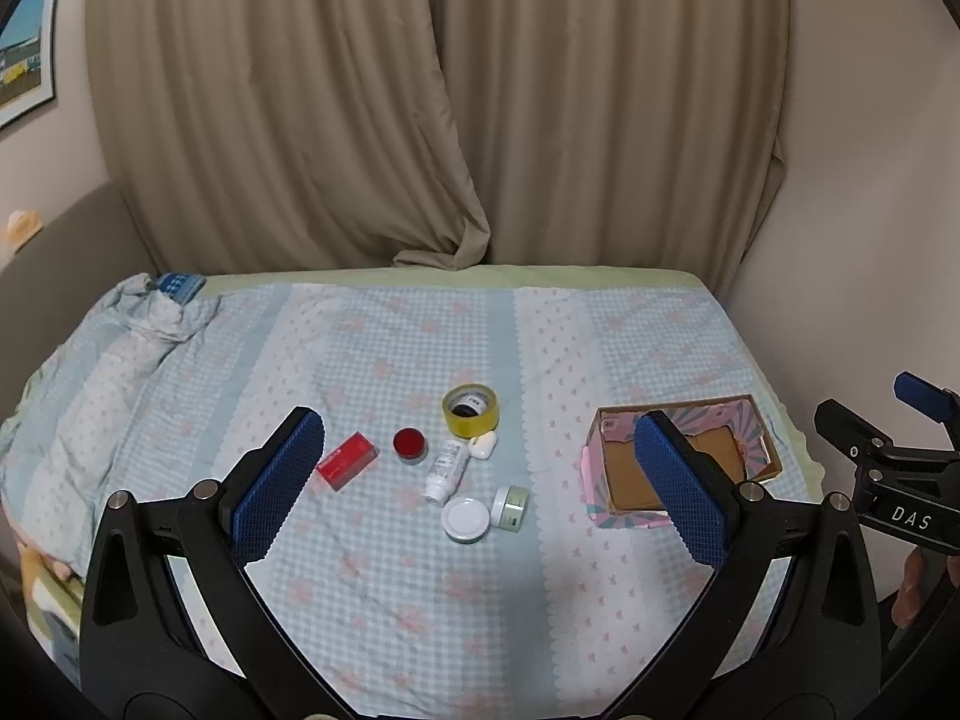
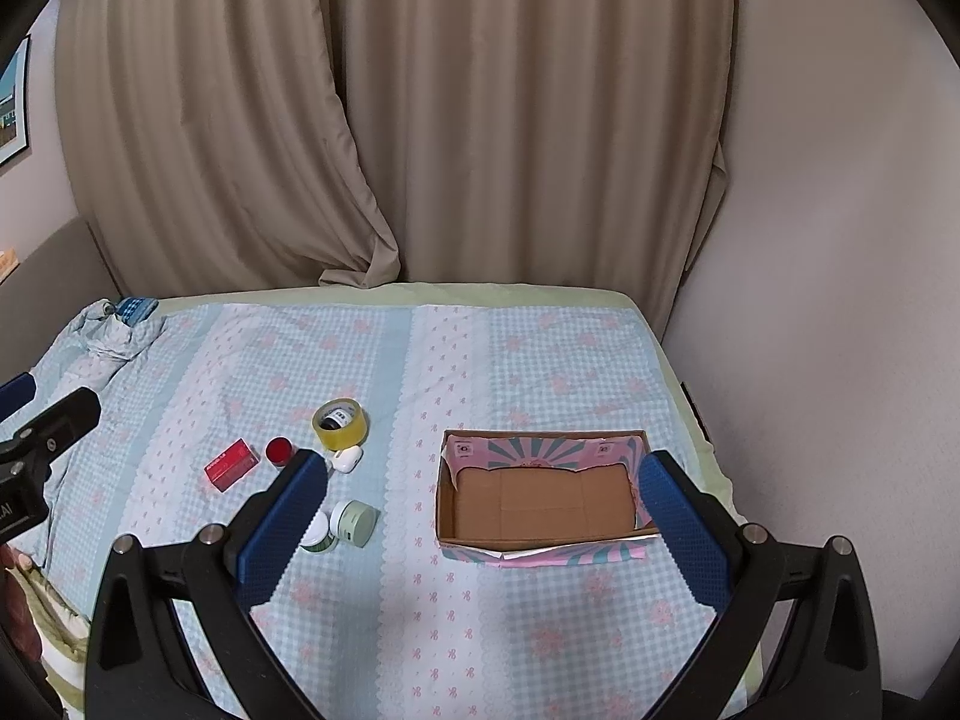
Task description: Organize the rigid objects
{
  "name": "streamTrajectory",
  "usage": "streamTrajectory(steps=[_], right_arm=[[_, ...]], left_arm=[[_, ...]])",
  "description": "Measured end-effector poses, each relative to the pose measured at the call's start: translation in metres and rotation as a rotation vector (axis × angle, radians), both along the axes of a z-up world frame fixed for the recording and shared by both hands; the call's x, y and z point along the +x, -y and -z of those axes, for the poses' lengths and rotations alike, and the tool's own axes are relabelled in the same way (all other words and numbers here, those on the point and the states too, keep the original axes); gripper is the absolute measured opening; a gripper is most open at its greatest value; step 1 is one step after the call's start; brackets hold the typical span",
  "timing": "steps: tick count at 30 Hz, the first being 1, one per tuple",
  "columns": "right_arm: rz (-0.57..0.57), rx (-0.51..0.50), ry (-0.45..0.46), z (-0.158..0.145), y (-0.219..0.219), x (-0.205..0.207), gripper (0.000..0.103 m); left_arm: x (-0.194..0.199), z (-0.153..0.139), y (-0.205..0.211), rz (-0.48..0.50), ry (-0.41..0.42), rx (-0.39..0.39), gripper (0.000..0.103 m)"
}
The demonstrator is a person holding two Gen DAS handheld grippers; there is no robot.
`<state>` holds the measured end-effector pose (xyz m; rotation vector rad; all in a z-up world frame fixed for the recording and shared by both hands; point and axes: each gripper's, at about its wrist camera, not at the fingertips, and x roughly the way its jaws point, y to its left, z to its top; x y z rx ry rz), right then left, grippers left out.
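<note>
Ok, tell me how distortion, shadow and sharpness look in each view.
Left wrist view: fisheye bends the bed edge into an arc, corners go black, a soft shadow lies on the sheet below the jars, the tape roll is sharp. Right wrist view: same dark corners and curved walls, the box is sharp, a faint shadow lies before it.

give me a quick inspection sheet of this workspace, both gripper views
surface: bed under a blue checked sheet, wrinkled at far left.
job's things: tape roll, red box, red-lidded jar, white bottle lying down, white case, white-lidded jar, green jar on its side; cardboard box holds nothing.
clutter: bunched cloth.
grippers: left gripper and right gripper open, holding nothing.
cables: nothing seen.
surroundings: beige curtains, framed picture.
</note>
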<state>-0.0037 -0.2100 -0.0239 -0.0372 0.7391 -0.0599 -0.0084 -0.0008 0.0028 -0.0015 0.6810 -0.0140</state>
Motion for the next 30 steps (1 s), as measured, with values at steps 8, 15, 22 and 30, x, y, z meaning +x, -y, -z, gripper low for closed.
streamTrajectory(steps=[8, 15, 22, 30], right_arm=[[-0.011, 0.003, -0.01, 0.002, 0.001, -0.001, 0.103], [-0.037, 0.014, -0.02, 0.012, -0.002, 0.005, 0.103], [-0.033, 0.021, -0.045, 0.036, -0.026, 0.018, 0.103], [0.032, 0.045, -0.161, 0.082, -0.082, 0.051, 0.103]], left_arm=[[0.005, 0.003, -0.008, -0.01, -0.035, -0.034, 0.102], [0.009, 0.017, -0.029, -0.057, -0.078, -0.011, 0.102], [0.027, 0.049, -0.076, -0.013, -0.162, -0.007, 0.102], [0.084, 0.106, -0.16, 0.081, -0.253, 0.022, 0.102]])
